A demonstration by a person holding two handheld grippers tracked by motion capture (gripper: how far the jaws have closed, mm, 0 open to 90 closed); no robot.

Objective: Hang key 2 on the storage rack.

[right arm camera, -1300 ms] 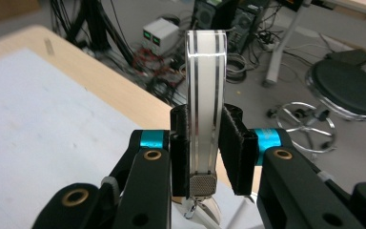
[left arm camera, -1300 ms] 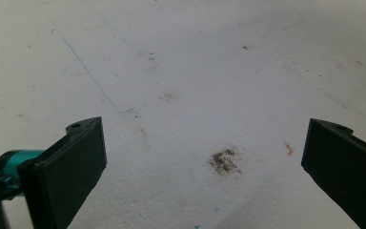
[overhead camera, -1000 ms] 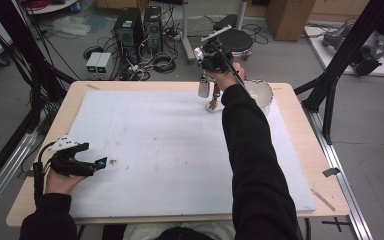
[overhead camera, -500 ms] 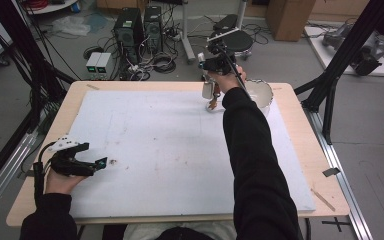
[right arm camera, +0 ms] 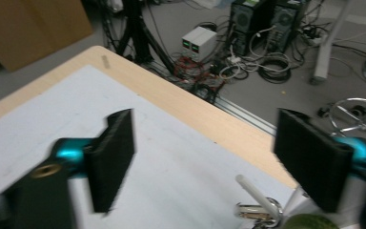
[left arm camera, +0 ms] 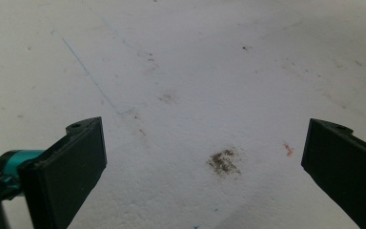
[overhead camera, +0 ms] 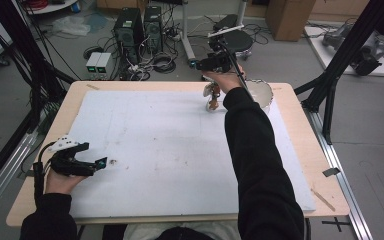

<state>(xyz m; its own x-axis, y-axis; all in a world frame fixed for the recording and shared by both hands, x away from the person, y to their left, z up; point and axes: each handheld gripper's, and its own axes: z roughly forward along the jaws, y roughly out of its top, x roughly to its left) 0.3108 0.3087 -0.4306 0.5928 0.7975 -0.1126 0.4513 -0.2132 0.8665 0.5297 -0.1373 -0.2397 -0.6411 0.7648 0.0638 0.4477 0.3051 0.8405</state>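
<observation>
Opened wide off the small white-handled object (overhead camera: 212, 98) within the last second, leaving it on the mat (overhead camera: 155, 150) near the far edge, just beneath the now-empty right gripper (right arm camera: 204, 133), well away from the idle, wide-open left gripper (left arm camera: 200, 143).

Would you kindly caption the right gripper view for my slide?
Right gripper, open, above the white mat near the table's far edge.
</observation>
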